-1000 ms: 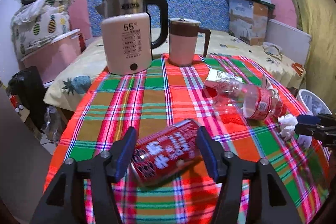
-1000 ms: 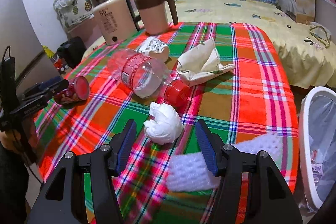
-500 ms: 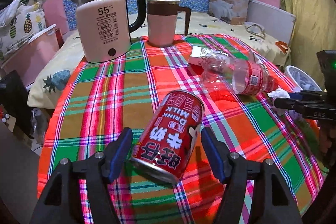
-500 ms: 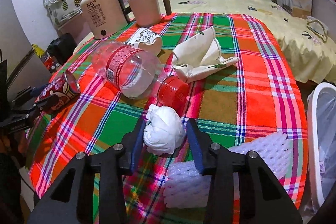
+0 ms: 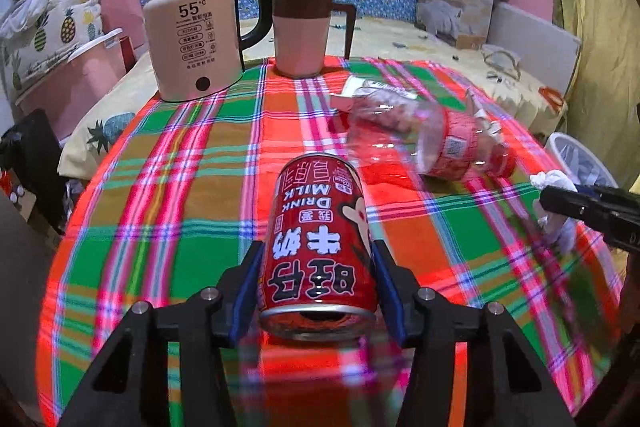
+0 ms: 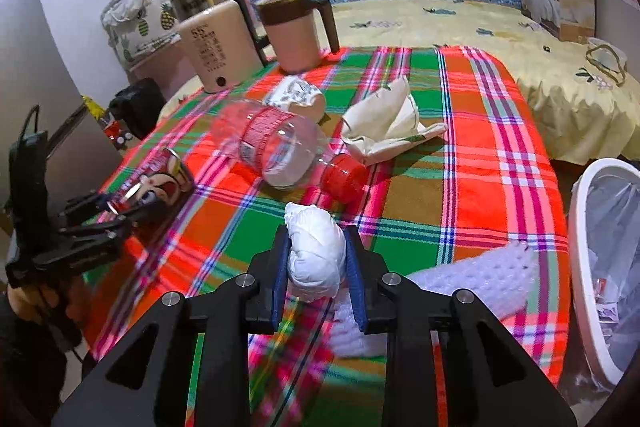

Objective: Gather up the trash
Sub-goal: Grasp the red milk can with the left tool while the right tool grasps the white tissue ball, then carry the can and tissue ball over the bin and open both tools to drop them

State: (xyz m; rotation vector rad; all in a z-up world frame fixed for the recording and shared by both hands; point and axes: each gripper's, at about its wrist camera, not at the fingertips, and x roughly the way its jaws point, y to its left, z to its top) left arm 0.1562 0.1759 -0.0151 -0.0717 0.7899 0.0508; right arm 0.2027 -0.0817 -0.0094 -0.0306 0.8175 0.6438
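Observation:
My left gripper (image 5: 318,285) is shut on a red milk drink can (image 5: 320,239), held lengthwise above the plaid tablecloth. The can also shows in the right wrist view (image 6: 158,183). My right gripper (image 6: 318,277) is shut on a crumpled white tissue ball (image 6: 314,251), also seen in the left wrist view (image 5: 554,183). An empty clear plastic bottle with a red cap (image 6: 280,155) lies on its side mid-table. A crumpled paper wrapper (image 6: 390,123), a squashed paper cup (image 6: 298,95) and a white foam sheet (image 6: 460,283) lie on the cloth.
A white waste bin with a plastic liner (image 6: 608,267) stands off the table's right edge. An electric kettle (image 5: 192,39) and a pink mug (image 5: 304,31) stand at the table's far side. A bed with a cardboard box (image 5: 452,3) lies behind.
My left gripper closed on the can and turned it lengthwise between the fingers. My right gripper moved forward and closed on the tissue ball.

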